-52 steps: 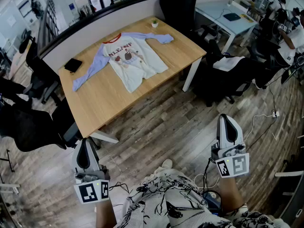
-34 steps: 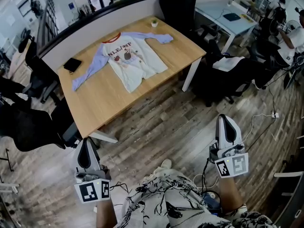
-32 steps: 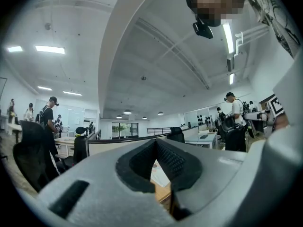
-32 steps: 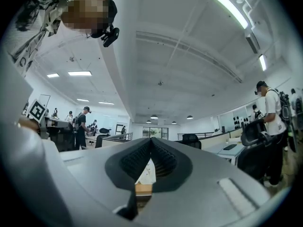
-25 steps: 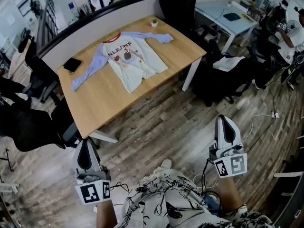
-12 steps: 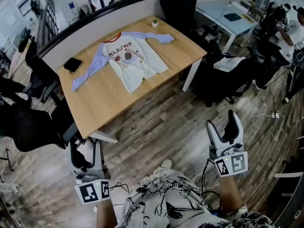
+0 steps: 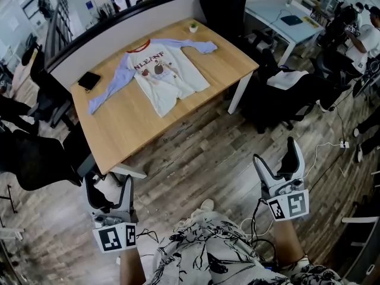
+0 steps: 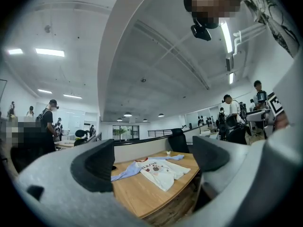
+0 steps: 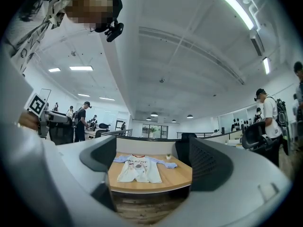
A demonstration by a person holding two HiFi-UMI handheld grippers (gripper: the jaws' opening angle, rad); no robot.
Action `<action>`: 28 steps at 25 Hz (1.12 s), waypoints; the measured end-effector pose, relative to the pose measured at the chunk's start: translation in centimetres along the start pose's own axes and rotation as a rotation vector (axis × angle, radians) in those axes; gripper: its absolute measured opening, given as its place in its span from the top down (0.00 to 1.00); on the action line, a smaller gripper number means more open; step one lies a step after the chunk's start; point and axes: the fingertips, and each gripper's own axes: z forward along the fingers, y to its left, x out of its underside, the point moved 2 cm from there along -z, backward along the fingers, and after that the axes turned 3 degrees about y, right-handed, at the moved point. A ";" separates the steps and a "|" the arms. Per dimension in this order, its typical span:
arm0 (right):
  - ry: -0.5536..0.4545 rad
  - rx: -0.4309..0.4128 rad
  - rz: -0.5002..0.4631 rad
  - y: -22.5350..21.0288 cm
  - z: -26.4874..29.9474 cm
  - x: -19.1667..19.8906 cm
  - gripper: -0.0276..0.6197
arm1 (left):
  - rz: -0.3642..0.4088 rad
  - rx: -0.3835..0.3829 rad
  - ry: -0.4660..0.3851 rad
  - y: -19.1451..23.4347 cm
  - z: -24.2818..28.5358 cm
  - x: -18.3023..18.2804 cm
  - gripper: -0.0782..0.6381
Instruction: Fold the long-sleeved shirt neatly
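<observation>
Both tongs are open wide and hold nothing.

Left gripper (image 7: 108,184): jaws have just been opening and now stand far apart. Nothing is between the pads. In its own view there is only open air, with the table far off in the gap. It's held low at the person's left side, over the wooden floor (image 7: 196,159), touching nothing.

Right gripper (image 7: 276,158): same story. Its jaws have just been opening, they're spread wide, and the gap is empty. It's held at the person's right side, over the floor and clear of everything.

The long-sleeved shirt (image 7: 161,70) lies flat and face up on the wooden table (image 7: 136,126), across the floor and well apart from both grippers.
- Cream body, pale blue sleeves, red collar, print on the chest.
- Both sleeves are spread out. One runs toward the table's left edge, the other toward the far right corner.
- Unfolded.

Also on the table:
- A flat black item (image 7: 89,80) beside the left sleeve, not touching it as far as I can tell.
- A small potted plant (image 7: 193,27) at the far edge, near the right sleeve.

Black office chairs (image 7: 35,159) stand round the table.
</observation>
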 end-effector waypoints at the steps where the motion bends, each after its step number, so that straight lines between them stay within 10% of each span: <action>1: -0.002 -0.003 0.003 -0.2 0.1 0.0 0.22 | 0.003 -0.001 0.001 -0.2 0.2 0.0 0.18; 28: 0.029 0.032 0.014 -10.2 12.5 3.4 0.21 | -0.017 0.043 0.012 -3.3 18.9 2.8 0.15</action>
